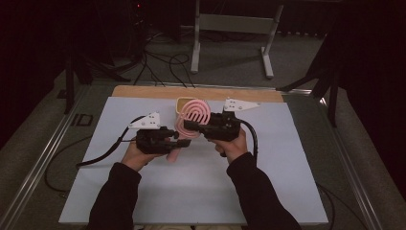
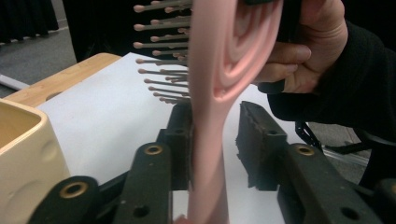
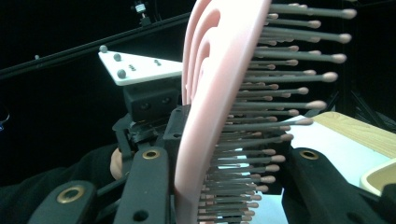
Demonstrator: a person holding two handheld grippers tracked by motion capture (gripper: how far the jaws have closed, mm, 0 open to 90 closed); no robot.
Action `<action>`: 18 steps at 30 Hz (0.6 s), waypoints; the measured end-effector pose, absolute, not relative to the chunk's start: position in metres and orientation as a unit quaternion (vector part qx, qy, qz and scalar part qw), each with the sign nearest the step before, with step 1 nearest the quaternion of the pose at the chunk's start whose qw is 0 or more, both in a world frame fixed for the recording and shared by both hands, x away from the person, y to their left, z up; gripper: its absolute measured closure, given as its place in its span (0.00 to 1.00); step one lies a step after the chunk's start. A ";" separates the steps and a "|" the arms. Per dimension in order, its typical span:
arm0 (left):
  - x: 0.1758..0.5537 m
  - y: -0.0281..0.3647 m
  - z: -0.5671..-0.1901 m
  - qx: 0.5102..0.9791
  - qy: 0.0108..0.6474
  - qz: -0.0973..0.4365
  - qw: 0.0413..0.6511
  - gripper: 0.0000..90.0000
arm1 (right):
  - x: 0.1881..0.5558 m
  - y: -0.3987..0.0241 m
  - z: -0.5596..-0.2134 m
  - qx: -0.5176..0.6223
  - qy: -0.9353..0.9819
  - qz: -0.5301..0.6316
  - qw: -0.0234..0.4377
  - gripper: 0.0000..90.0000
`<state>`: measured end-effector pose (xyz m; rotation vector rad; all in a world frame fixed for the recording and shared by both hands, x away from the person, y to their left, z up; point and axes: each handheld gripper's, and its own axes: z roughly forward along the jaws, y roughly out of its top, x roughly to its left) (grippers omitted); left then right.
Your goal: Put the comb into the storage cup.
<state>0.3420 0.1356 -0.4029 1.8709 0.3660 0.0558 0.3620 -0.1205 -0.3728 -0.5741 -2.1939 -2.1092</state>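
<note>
Holding a pink hairbrush [image 1: 190,120] clear of the table, both grippers meet just in front of the cream container [image 1: 182,103], which serves as the reference point here. The brush head stands upright near that container's front wall, its handle running down and toward the person. The left gripper [image 1: 178,142] takes the handle: its jaws stand partly apart, the left jaw against the handle and a narrow gap showing on the other side, so a firm clamp cannot be confirmed. The right gripper [image 1: 191,126] straddles the head, one jaw on the smooth back, the other among the bristles [image 3: 275,116]; whether it presses is not clear. Judged step: a hand-over or joint carry toward the container. The next move calls for one secure grip before the other lets go.
</note>
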 end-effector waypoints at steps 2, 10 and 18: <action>0.342 0.137 -0.403 0.800 0.157 0.022 0.578 0.68 | 0.362 -0.121 -0.373 -0.186 -0.710 -0.679 0.018 0.71; 0.341 0.149 -0.398 0.788 0.191 0.030 0.585 0.42 | 0.362 -0.121 -0.373 -0.193 -0.711 -0.677 0.006 0.71; 0.332 0.164 -0.391 0.778 0.240 0.111 0.570 0.14 | 0.362 -0.122 -0.372 -0.195 -0.709 -0.677 -0.003 0.71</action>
